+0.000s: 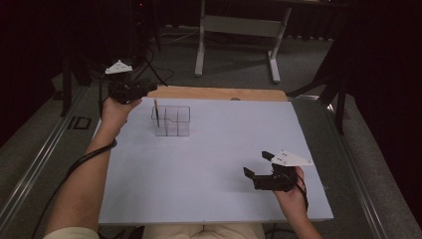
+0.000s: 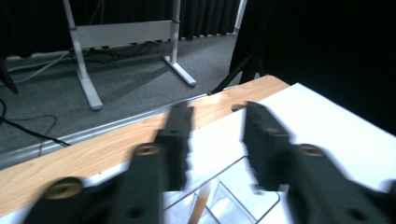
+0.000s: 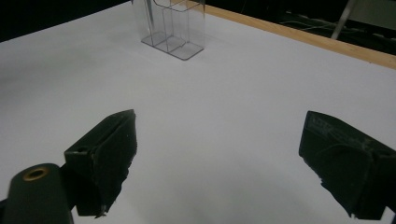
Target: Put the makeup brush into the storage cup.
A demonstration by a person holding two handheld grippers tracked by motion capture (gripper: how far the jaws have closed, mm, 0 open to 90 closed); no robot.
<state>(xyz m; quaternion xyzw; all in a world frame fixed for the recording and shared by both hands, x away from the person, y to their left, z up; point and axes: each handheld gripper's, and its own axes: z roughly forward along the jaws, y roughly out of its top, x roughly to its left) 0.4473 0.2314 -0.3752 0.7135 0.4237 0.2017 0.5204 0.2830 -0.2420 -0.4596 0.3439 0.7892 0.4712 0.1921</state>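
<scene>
a clear divided holder (image 1: 171, 121) stands on the far left part of the white counter (image 1: 214, 164). a thin wooden stick (image 1: 156, 112) stands upright in the holder's left compartment. the left hand-held gripper (image 1: 149, 87) hovers just above and left of the holder, jaws narrowly parted around nothing, the stick's top below them. the right hand-held gripper (image 1: 256, 167) rests well apart from the holder, near the counter's front right, jaws wide and empty.

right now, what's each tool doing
Left tool: open, nothing between its jaws, above the clear organizer with the pencil in it.
Right tool: open wide, empty.
</scene>
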